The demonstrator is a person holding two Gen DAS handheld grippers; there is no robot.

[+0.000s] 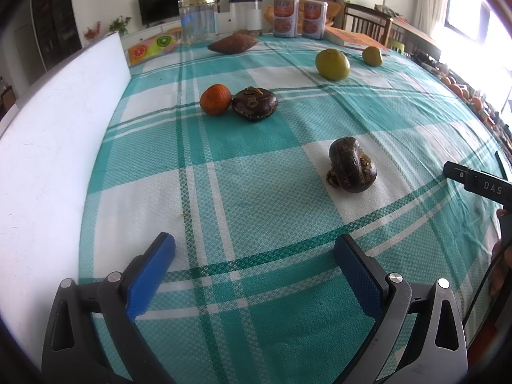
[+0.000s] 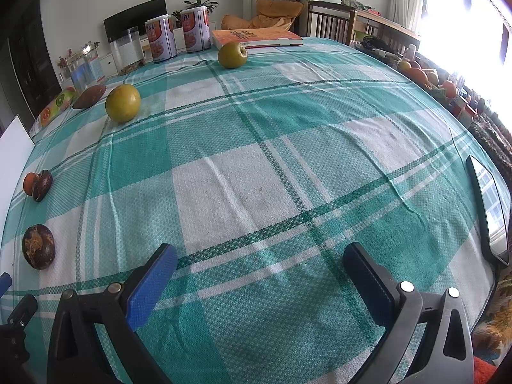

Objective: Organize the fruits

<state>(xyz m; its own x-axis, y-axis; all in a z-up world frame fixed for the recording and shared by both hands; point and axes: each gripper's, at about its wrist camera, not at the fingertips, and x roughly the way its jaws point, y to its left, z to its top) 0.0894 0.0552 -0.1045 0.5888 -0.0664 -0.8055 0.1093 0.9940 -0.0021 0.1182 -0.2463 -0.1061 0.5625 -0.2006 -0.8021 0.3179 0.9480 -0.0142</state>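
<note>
On the teal plaid tablecloth point(image 1: 256, 166) lie an orange point(image 1: 215, 99) touching a dark brown fruit point(image 1: 254, 103), a second dark brown fruit point(image 1: 352, 164) nearer, two green fruits point(image 1: 332, 64) point(image 1: 372, 56) farther right, and a brown sweet potato point(image 1: 232, 44) at the back. My left gripper point(image 1: 254, 249) is open and empty above the cloth, short of the near brown fruit. My right gripper point(image 2: 260, 262) is open and empty over bare cloth; its view shows the green fruits point(image 2: 123, 102) point(image 2: 232, 54), the orange point(image 2: 29, 184) and brown fruits point(image 2: 38, 251) at far left.
A white foam board point(image 1: 57, 147) stands along the left edge. At the back stand a clear jar point(image 1: 198, 19), two printed tins point(image 1: 285, 16) and a book point(image 2: 256, 38). A phone point(image 2: 488, 208) lies at the right edge. A crate of fruit point(image 2: 428, 78) sits beyond the table.
</note>
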